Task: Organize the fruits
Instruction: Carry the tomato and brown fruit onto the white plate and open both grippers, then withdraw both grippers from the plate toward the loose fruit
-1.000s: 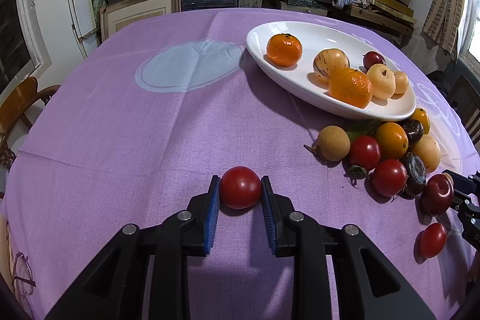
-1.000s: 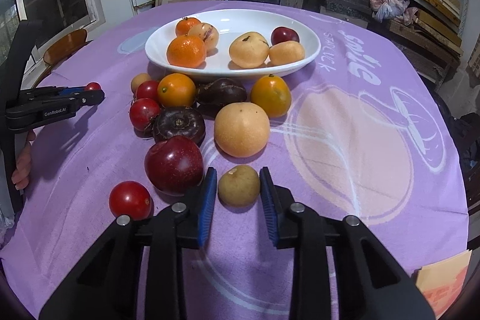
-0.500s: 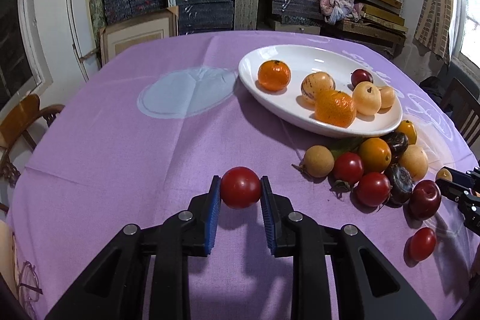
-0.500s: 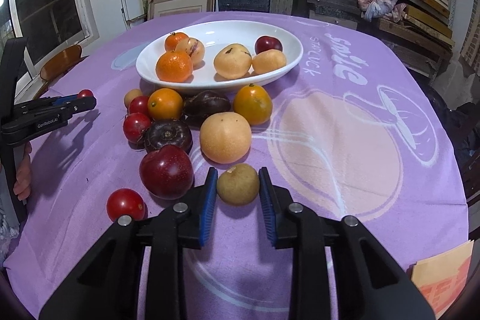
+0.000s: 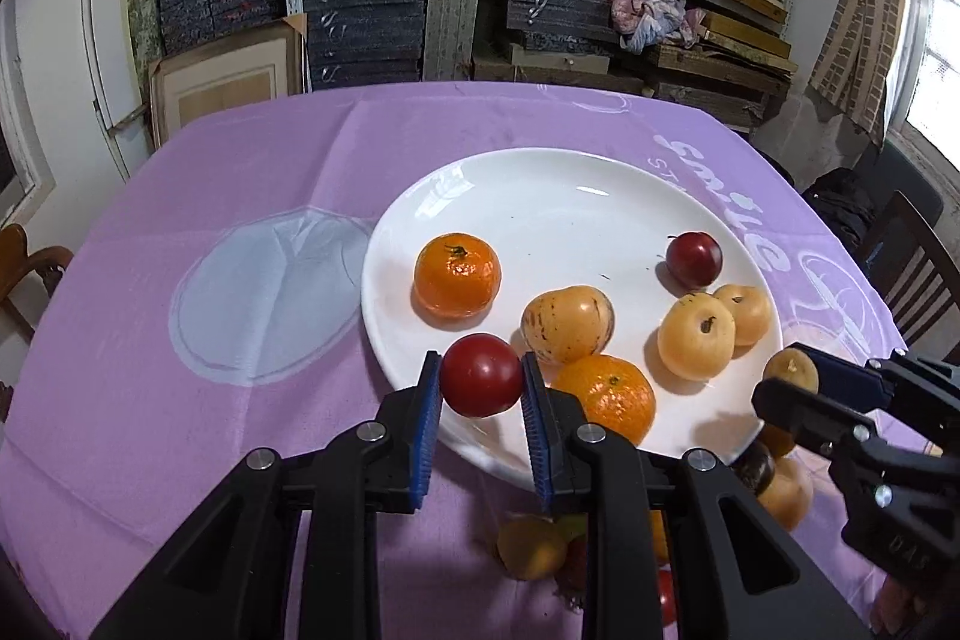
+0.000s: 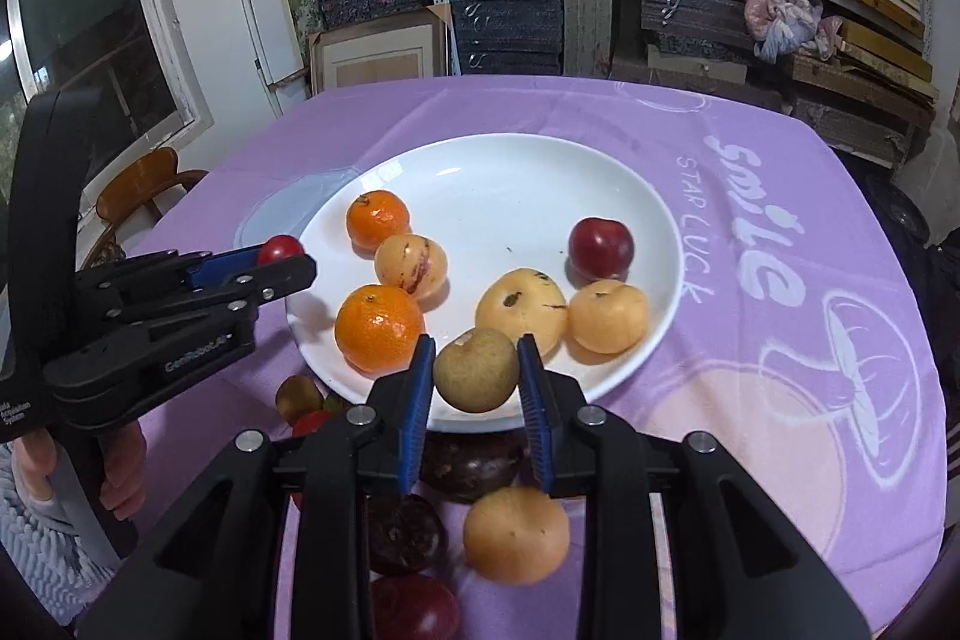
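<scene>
1. Purple cloth with pale printed shapes and white lettering covers the counter (image 5: 252, 196), and a white plate (image 5: 558, 196) sits on it toward the far right.
2. On the plate lie two tangerines, one toward the left rim (image 5: 457, 274) and one at the near rim (image 5: 612, 397), a speckled yellow fruit (image 5: 567, 323) between them, two pale yellow fruits (image 5: 696, 337) touching each other, and a dark red plum (image 5: 694, 259) toward the far right.
3. The tomato (image 5: 482, 383) is smooth, round and deep red; it is held above the plate's near-left rim.
4. The left hand-held gripper (image 5: 482, 391) is clamped on that tomato, its blue pads pressing both sides.
5. The brown fruit (image 6: 476, 369) is round, dull tan-green, with a pale patch on top; it is held over the plate's near rim.
6. The right hand-held gripper (image 6: 476, 376) is clenched on it, blue pads against both sides.
7. More fruit lies on the cloth off the plate's near edge: a pale orange one (image 6: 516, 535), dark purple ones (image 6: 408, 535) and a dark red one (image 6: 414, 607).
8. A hand (image 6: 114, 472) grips the left tool's handle at the counter's near-left edge.
</scene>
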